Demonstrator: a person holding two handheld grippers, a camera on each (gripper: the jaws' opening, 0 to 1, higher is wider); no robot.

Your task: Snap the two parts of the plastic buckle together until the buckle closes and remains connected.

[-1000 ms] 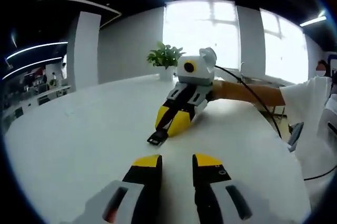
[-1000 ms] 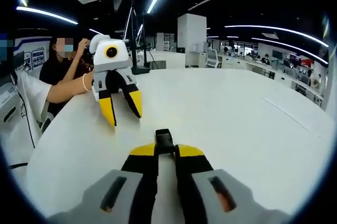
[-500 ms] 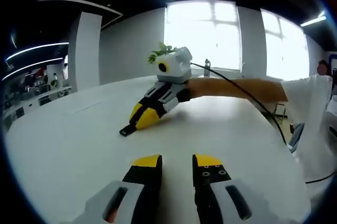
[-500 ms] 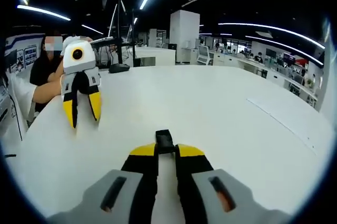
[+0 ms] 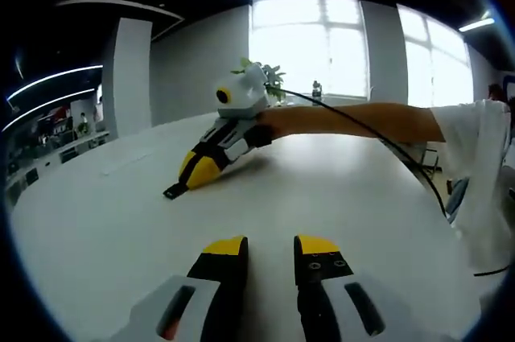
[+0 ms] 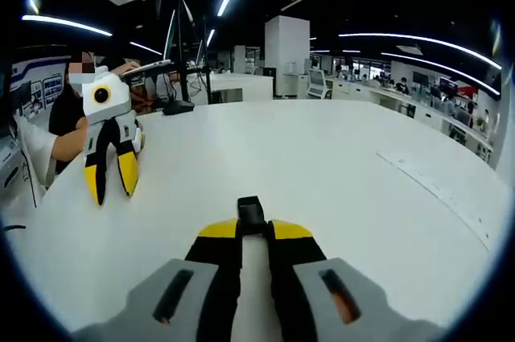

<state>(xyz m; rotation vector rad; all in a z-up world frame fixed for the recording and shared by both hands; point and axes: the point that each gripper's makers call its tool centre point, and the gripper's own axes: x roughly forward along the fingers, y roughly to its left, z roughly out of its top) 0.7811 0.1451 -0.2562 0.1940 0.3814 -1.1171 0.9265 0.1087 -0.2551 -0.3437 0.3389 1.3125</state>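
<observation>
A black plastic buckle part [image 6: 251, 212] sticks out from between the yellow tips of my right gripper [image 6: 255, 229], which is shut on it just above the white table [image 6: 338, 157]. In the left gripper view the same right gripper [image 5: 190, 176] lies low over the table at the centre left, with the buckle part [image 5: 175, 190] pointing left from its tips. My left gripper [image 5: 271, 247] is open with nothing between its jaws. It also appears at the left of the right gripper view, left gripper [image 6: 111, 193], tips down and spread above the table.
A person's bare arm [image 5: 354, 121] and a black cable [image 5: 394, 157] reach in from the right. A potted plant [image 5: 269, 76] stands at the table's far edge. A seated person [image 6: 68, 109] and a black stand [image 6: 181, 105] are beyond the table.
In the left gripper view the right gripper has slid left and farther off, still holding the buckle part. The left gripper has shifted left in the right gripper view.
</observation>
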